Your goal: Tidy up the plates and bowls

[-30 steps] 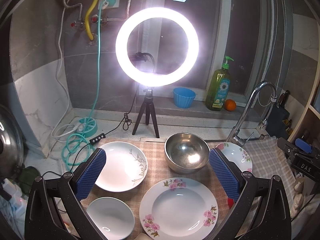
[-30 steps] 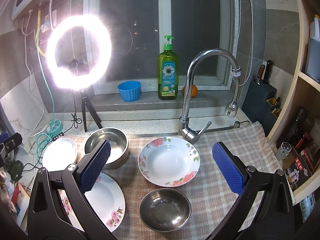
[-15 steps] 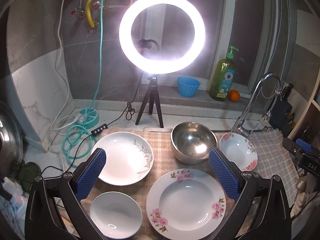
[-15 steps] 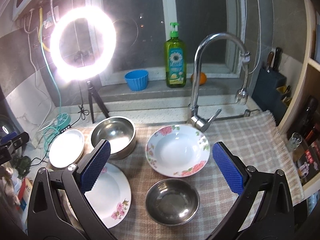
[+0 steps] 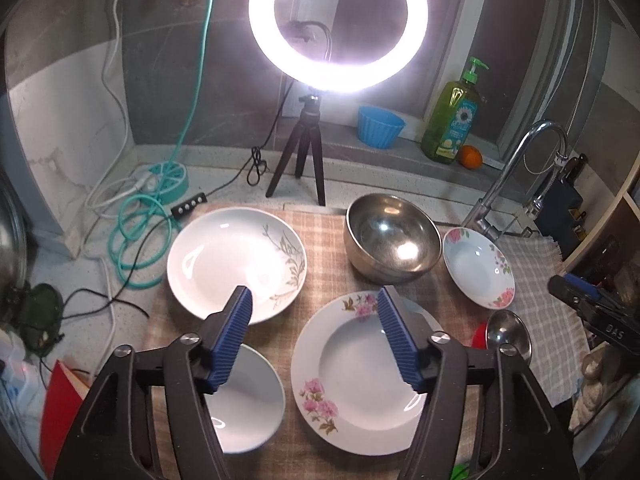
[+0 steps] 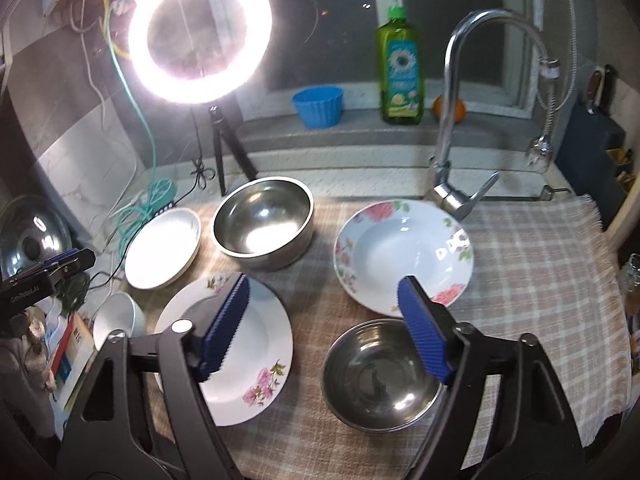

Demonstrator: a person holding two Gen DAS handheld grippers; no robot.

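On a checked cloth point(image 6: 540, 280) lie a leaf-pattern white plate point(image 5: 232, 260), a large steel bowl point(image 5: 390, 238), a flowered plate point(image 5: 360, 372), a small white bowl point(image 5: 248, 396), a flowered deep dish point(image 6: 400, 256) and a small steel bowl point(image 6: 380, 372). My left gripper point(image 5: 314, 336) is open and empty above the cloth between the white bowl and the flowered plate. My right gripper point(image 6: 324, 328) is open and empty above the gap between the flowered plate point(image 6: 236, 356) and the small steel bowl.
A ring light on a tripod point(image 5: 338, 24) stands behind the dishes. A tap point(image 6: 452, 112) rises at the back right. A soap bottle point(image 6: 400, 64), blue cup point(image 6: 318, 106) and orange point(image 5: 470, 157) sit on the sill. Cables point(image 5: 140, 216) lie at left.
Both grippers have tilted down and moved closer to the dishes, and both jaws have narrowed while staying open. No dish has moved.
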